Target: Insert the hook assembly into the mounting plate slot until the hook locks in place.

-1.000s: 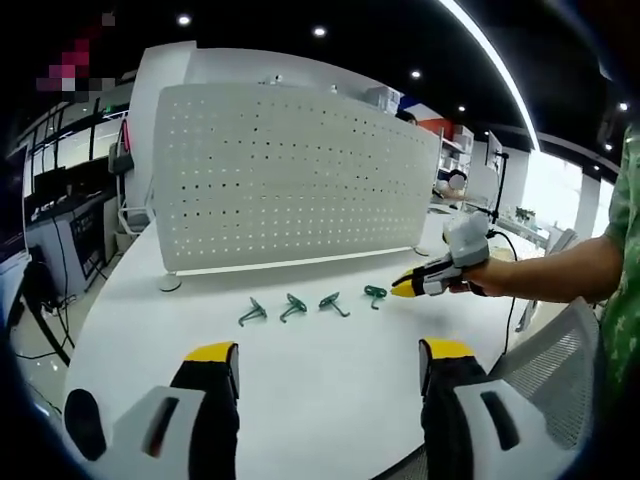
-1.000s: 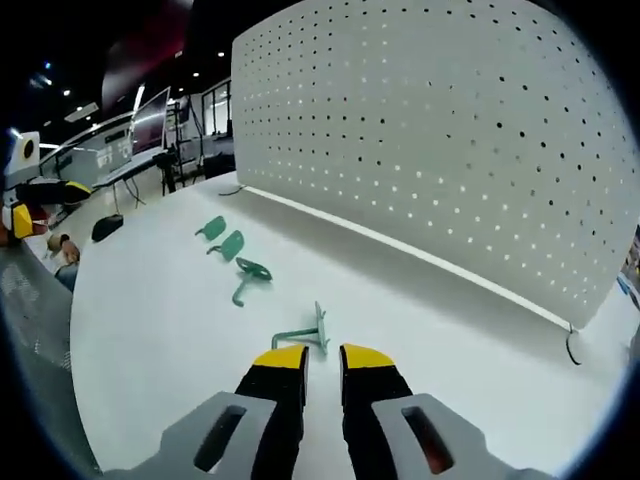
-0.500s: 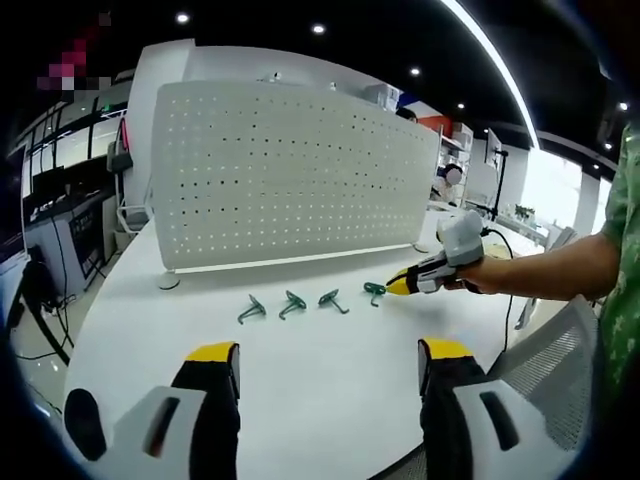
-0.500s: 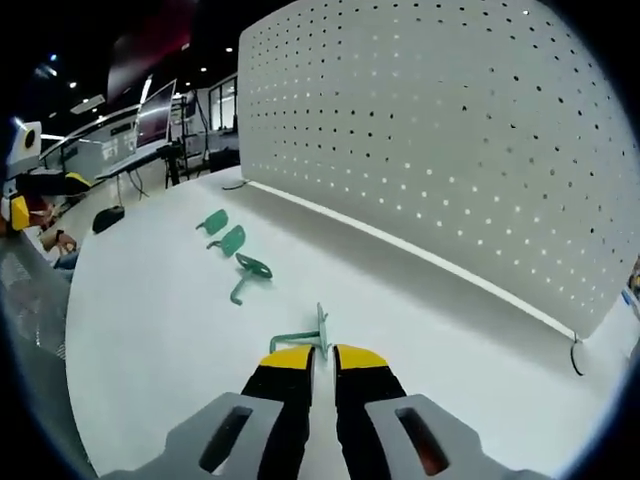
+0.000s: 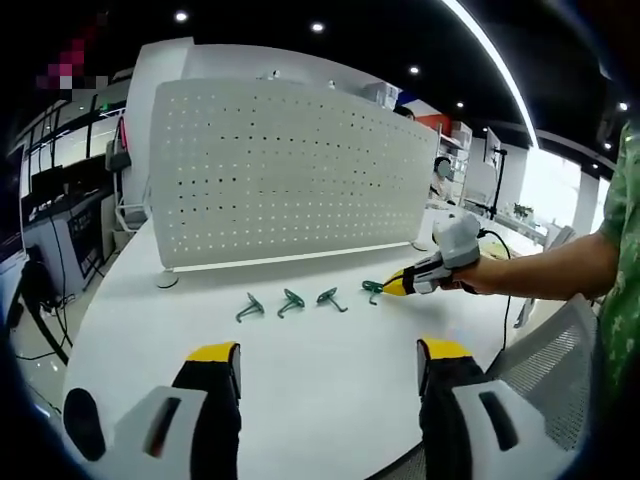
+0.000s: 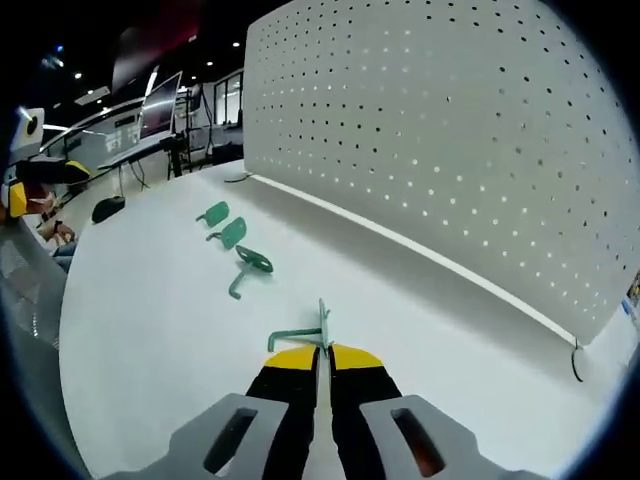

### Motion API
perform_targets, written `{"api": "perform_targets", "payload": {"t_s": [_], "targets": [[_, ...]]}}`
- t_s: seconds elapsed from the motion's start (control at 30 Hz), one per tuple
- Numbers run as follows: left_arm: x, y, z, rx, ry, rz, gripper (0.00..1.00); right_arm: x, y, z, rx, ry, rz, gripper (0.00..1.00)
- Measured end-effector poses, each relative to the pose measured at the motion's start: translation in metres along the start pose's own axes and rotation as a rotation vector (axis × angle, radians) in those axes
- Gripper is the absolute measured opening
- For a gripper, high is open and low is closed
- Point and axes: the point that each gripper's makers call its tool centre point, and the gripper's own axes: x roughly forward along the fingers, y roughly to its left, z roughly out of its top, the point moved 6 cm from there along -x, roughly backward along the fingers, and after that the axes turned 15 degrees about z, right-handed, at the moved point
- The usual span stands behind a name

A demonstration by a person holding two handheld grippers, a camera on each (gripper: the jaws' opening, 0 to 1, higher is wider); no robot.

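Early days: right gripper [image 6: 318, 352] jaws pinched on the nearest hook [image 6: 305, 334], not lifted yet; pegboard [image 6: 450, 140] insertion's left. Left gripper [image 5: 325, 355] jaws hang open.

Left claw [image 5: 325, 362]: grey moulded body, black fingers, yellow tips. Right claw [image 6: 318, 358]: same build, grey housing, black fingers capped yellow; white housing and dark cable visible from left gripper view. Person: green patterned sleeve [image 5: 622, 225]

Left gripper view faces the pegboard [image 5: 290, 175] from afar; right gripper view skims alongside, close.
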Motion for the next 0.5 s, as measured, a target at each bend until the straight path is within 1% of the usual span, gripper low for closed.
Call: {"api": "perform_targets", "payload": {"t_s": [0.13, 0.5], "targets": [[0.0001, 0.0002, -0.0001, 0.003, 0.001, 0.000, 0.73, 0.0008, -0.0012, -0.0002, -0.005, 0.002, -0.001, 0.01], [-0.0003, -0.0003, 0.0004, 0.006, -0.001, -0.006, 0.73, -0.0028, -0.0017, 0.0061, -0.008, -0.023, -0.009, 0.00]]}}
